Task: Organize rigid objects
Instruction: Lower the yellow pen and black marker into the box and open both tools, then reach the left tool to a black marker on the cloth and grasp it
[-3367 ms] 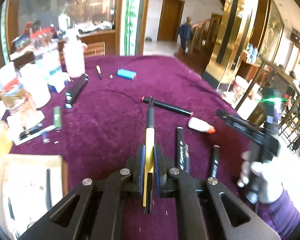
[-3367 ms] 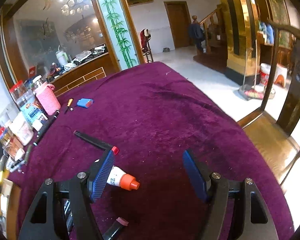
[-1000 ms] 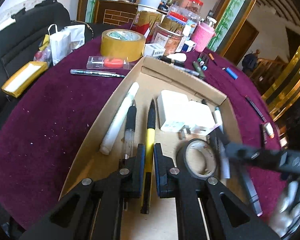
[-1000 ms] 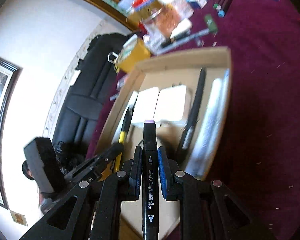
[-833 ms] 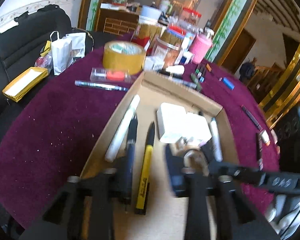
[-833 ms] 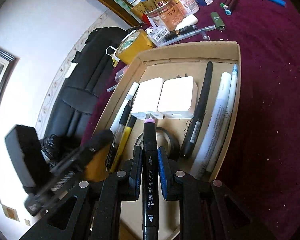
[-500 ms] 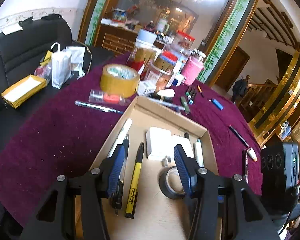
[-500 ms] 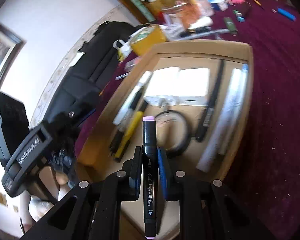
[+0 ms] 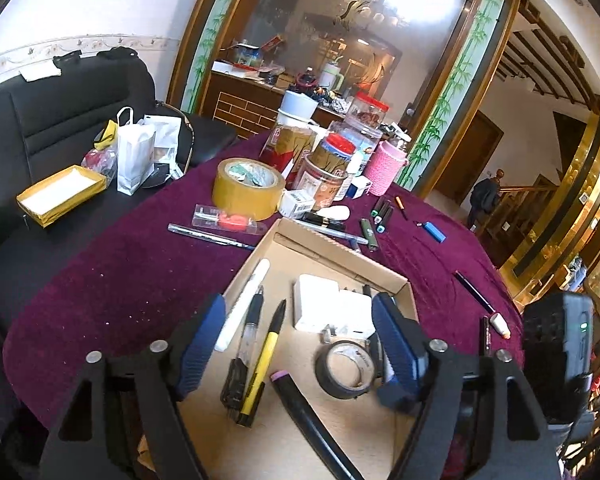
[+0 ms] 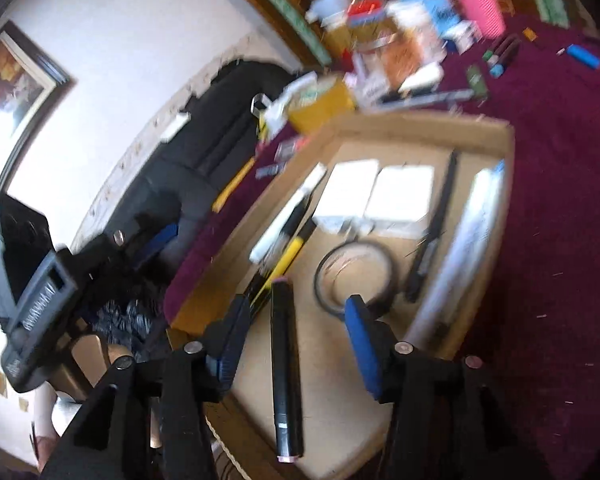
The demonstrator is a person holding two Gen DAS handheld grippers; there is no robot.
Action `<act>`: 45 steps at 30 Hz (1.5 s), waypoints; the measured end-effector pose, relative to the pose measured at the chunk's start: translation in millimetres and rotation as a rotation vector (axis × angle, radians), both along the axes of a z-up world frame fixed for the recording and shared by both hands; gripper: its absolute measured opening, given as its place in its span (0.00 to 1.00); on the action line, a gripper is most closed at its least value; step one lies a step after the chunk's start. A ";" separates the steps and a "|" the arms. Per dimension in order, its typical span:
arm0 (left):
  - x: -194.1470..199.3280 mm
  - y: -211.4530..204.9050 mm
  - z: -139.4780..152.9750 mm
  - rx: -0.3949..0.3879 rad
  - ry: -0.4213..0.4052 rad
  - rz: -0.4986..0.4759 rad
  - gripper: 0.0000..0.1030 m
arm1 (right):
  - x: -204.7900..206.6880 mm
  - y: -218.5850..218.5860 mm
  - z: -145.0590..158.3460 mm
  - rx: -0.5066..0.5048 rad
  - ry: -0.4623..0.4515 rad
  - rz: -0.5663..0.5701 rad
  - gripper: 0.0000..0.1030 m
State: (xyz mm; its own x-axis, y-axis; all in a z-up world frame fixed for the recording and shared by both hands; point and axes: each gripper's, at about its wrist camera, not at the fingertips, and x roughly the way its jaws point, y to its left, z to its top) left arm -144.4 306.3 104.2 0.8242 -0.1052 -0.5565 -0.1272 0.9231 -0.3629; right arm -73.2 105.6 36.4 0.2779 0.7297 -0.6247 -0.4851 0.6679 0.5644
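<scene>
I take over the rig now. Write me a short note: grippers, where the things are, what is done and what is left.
Left gripper: open, empty, above the cardboard box.
Right gripper: open, with the black marker between its fingers, apparently lying loose in the box.
Done: yellow pen lies in the box beside the black tape roll.
Left: pens on the purple cloth, such as the black pen.

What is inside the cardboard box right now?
In the cardboard box: white marker, clear pen, yellow pen, black marker, two white chargers, black tape roll. The left tool's finger covers the right-side pens.
</scene>
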 end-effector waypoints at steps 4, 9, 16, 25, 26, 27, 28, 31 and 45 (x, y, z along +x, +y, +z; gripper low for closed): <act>-5.8 -19.3 6.9 0.034 -0.016 -0.046 0.76 | -12.1 -43.1 13.6 0.001 -0.080 -0.087 0.56; -13.5 -56.6 14.7 0.114 -0.037 -0.130 0.77 | -31.6 -131.6 22.0 -0.090 -0.196 -0.296 0.61; -16.1 -112.4 21.5 0.142 -0.047 -0.262 0.77 | -23.6 -335.3 58.2 -0.418 -0.249 -0.868 0.74; -10.0 -173.8 7.2 0.114 0.042 -0.398 0.78 | -62.0 -356.8 25.2 -0.323 -0.241 -0.875 0.82; -9.5 -179.7 5.4 0.114 0.052 -0.412 0.78 | -59.4 -355.0 17.5 -0.301 -0.222 -0.862 0.82; -9.7 -186.7 3.8 0.121 0.062 -0.425 0.78 | -58.2 -355.2 12.8 -0.284 -0.208 -0.850 0.82; -9.6 -192.7 2.9 0.131 0.068 -0.434 0.78 | -57.4 -358.1 9.1 -0.266 -0.197 -0.838 0.82; -8.5 -212.3 0.6 0.154 0.084 -0.463 0.77 | -52.7 -361.4 4.4 -0.232 -0.194 -0.830 0.82; 51.9 -308.5 -33.0 0.268 0.184 -0.604 0.77 | 35.2 -376.6 -11.6 -0.122 -0.169 -0.851 0.82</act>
